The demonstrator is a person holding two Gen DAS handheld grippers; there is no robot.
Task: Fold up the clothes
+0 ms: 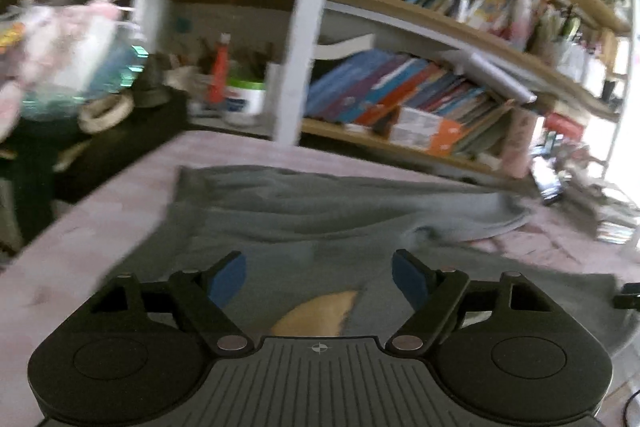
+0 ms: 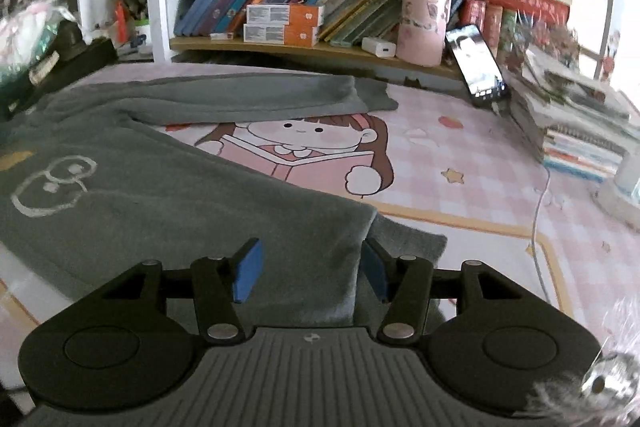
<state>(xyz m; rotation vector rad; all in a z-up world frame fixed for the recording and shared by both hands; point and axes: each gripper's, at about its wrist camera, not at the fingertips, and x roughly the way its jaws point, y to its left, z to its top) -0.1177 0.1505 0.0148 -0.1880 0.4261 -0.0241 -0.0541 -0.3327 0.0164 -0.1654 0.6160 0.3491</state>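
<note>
Over the near hem of the grey sweatshirt (image 2: 168,203), my right tool (image 2: 310,273) hangs spread, pinching nothing; soft, floppy cloth (grip that corner). Left tool (image 1: 318,277) spread too.

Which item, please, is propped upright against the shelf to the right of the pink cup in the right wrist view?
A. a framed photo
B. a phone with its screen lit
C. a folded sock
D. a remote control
B: a phone leans there beside the pink cup, its screen lit.
</note>
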